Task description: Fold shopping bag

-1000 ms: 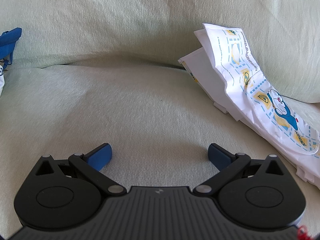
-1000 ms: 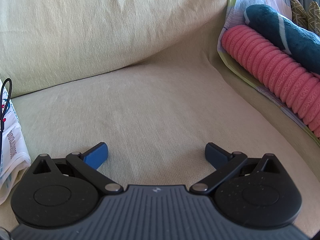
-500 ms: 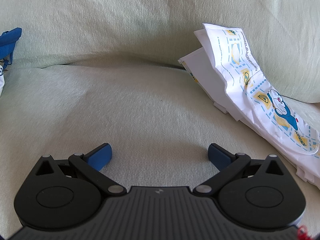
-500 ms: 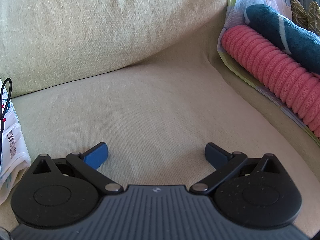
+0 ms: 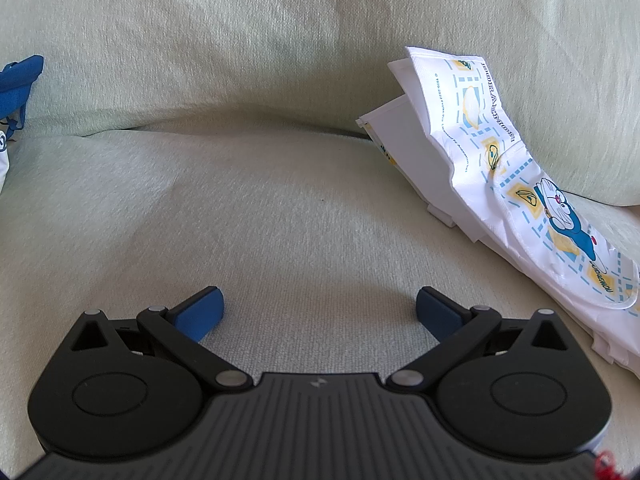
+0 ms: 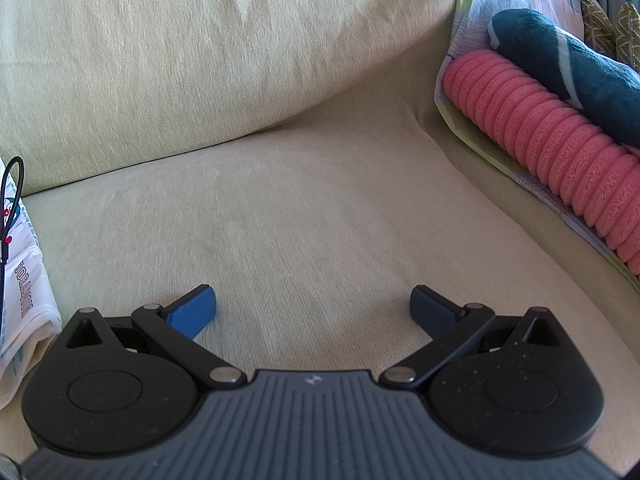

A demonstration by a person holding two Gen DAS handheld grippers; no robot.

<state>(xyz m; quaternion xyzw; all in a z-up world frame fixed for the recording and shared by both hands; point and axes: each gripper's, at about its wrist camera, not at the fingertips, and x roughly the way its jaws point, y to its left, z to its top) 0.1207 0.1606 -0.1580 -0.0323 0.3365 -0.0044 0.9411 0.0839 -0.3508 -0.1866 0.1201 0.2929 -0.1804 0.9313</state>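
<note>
A white shopping bag (image 5: 516,196) with a blue cartoon cat print lies folded on the pale green sofa seat, leaning on the back cushion, to the right of my left gripper. My left gripper (image 5: 320,308) is open and empty, low over the bare seat. My right gripper (image 6: 314,306) is also open and empty over the seat. The bag's edge (image 6: 24,280) shows at the far left of the right wrist view, beside that gripper's left finger.
The sofa back cushion (image 5: 280,40) rises behind the seat. A blue fabric item (image 5: 20,80) sits at the far left edge. A pink ribbed roll (image 6: 560,148) and a dark teal plush (image 6: 568,64) lie on a patterned cloth at the sofa's right side. A thin black cable (image 6: 10,200) hangs at left.
</note>
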